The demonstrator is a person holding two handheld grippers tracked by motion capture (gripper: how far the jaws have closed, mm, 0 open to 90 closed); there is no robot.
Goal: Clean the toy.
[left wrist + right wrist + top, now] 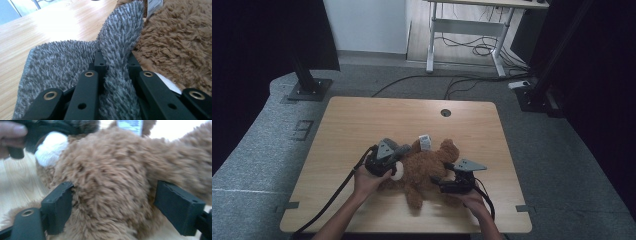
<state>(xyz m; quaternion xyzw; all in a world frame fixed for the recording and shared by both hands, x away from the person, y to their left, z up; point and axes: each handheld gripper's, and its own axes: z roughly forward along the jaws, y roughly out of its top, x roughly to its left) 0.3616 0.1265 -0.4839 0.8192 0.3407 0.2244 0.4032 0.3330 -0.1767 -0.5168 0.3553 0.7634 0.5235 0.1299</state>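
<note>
A brown plush bear (pixel 424 167) lies on the wooden table (pixel 362 120), with a white label (pixel 425 142) at its far side. My left gripper (pixel 398 152) is at the bear's left side, shut on a fold of grey fluffy cloth (pixel 115 45) that stands up between its jaws (pixel 115 62). The rest of the cloth spreads left over the table, against the bear (pixel 180 45). My right gripper (pixel 441 183) is at the bear's right. Its jaws (pixel 112 202) stand wide apart, one on each side of the bear's furry body (pixel 107 170). A white patch (pixel 51 147) of the bear shows beside the left gripper.
A round cable hole (pixel 445 112) sits near the table's far edge. Black stand bases (pixel 307 90) and cables (pixel 452 80) lie on the grey floor beyond, with a white desk frame (pixel 462 30) behind them.
</note>
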